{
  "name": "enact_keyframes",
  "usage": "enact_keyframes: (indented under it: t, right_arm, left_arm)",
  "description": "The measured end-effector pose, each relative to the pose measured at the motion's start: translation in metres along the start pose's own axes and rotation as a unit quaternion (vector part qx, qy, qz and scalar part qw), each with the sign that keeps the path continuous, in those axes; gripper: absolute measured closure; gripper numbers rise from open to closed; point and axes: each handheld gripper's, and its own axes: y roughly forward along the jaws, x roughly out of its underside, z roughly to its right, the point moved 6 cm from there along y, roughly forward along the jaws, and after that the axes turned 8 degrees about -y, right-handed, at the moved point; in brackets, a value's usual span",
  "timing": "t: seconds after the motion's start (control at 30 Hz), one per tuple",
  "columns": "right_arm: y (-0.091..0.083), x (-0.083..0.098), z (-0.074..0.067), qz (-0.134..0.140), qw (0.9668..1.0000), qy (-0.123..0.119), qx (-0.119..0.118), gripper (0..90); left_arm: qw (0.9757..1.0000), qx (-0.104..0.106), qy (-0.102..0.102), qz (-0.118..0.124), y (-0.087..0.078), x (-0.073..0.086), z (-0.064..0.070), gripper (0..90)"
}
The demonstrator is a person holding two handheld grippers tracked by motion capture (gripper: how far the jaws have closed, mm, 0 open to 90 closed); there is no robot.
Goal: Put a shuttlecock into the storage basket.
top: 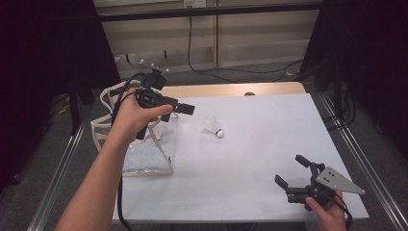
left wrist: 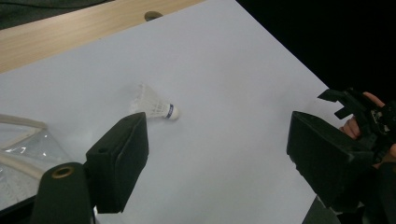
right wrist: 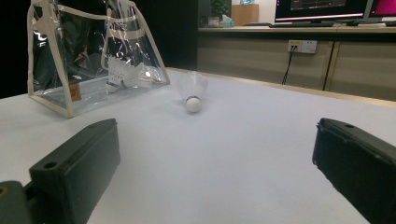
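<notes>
**Openly spread tongs, shuttlecock loose on the bench**

Centrally on the smooth white bench [top: 250, 159] lies a feathered shuttlecock [top: 213, 127], cork tip rounded. At the left edge stands a clear plastic bag [right wrist: 88, 60] with cream trim, another shuttlecock [right wrist: 120, 74] inside. Left tongs [top: 185, 109] hang above the bench, right tongs [top: 291, 171] low near the front; both gape wide, gripping nothing.

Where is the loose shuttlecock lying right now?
In the high view the shuttlecock lies on the white table, just right of the clear bag, below the left gripper.
</notes>
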Motion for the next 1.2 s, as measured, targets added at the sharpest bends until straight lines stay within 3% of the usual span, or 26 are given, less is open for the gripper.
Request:
enact_keyframes:
  t: [0.5, 1.2]
  right_arm:
    - [0.001, 0.000, 0.000, 0.000, 1.0000, 0.000, -0.001, 0.6]
    - [0.001, -0.001, 0.000, 0.002, 1.0000, -0.001, -0.003, 0.6]
  left_arm:
    - [0.9999, 0.008, 0.008, -0.007, 0.026, 0.004, 0.010, 16.5]
    - [0.9997, -0.007, 0.020, -0.016, 0.068, 0.016, 0.018, 10.9]
